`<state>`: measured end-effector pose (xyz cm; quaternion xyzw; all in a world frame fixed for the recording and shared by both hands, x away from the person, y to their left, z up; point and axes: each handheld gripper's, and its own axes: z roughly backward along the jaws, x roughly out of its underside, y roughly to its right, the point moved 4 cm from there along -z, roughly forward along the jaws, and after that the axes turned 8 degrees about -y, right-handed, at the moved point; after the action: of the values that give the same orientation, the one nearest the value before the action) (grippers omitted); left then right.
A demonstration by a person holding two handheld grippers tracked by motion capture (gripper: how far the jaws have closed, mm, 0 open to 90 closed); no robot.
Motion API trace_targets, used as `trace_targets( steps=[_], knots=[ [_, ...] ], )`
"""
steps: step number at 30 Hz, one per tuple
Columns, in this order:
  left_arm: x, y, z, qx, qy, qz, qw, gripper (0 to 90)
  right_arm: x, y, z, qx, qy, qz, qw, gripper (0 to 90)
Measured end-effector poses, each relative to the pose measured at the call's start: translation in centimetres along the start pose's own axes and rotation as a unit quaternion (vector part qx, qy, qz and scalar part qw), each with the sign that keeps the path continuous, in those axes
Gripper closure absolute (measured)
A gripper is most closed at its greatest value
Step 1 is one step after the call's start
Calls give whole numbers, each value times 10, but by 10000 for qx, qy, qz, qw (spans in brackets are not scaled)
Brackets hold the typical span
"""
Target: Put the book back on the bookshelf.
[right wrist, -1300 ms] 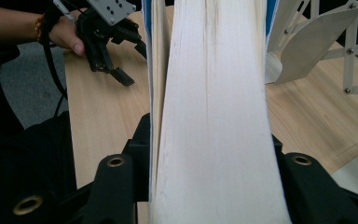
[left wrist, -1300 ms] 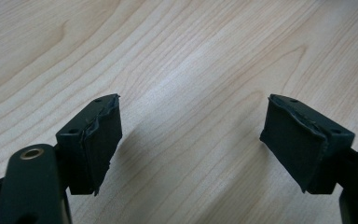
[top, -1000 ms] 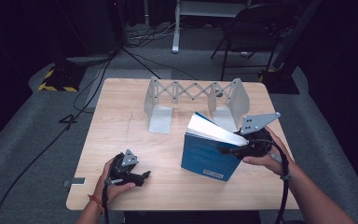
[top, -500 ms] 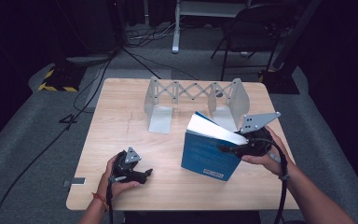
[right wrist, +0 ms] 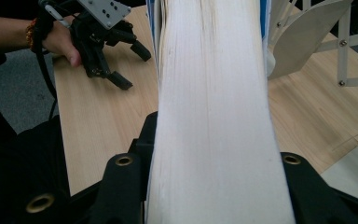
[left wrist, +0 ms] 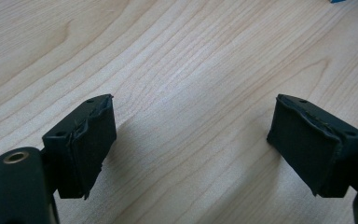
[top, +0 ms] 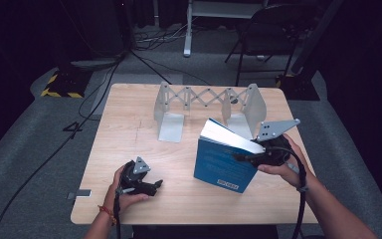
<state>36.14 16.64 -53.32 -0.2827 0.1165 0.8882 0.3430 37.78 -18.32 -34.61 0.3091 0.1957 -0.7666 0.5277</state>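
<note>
Right claw (top: pixel 242 158) is pinching the blue book (top: pixel 221 167) across its page block. In the right gripper view the white page edges run straight up between the two jaws, which sit tight on both sides. The book stands tilted on its bottom edge at about 4 o'clock on the table (top: pixel 129 129), spine side toward the person. Its low corner is near the front edge of the table, though a strip of bare wood shows in between.

Left claw (top: pixel 154 186) is spread wide with nothing in it, just wood grain between the pads (left wrist: pixel 91 140) in the left gripper view. It lies low over the table at about 7 o'clock, close to the front edge and well apart from the book.

The expanding metal book rack (top: pixel 206 107) sits at 12 o'clock, near the far edge, its two end plates spread apart with open table between them. The book's top is just in front of the right end plate.
</note>
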Motion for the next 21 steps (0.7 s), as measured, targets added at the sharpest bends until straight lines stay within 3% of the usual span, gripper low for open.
trace_targets(
  steps=[10,21],
  knots=[
    [0,0,0,5,4,15,10000,149,8,9,8,97,9,-135,9999,608],
    [0,0,0,7,4,16,10000,150,34,27,31,429,31,-499,9978,608]
  ],
)
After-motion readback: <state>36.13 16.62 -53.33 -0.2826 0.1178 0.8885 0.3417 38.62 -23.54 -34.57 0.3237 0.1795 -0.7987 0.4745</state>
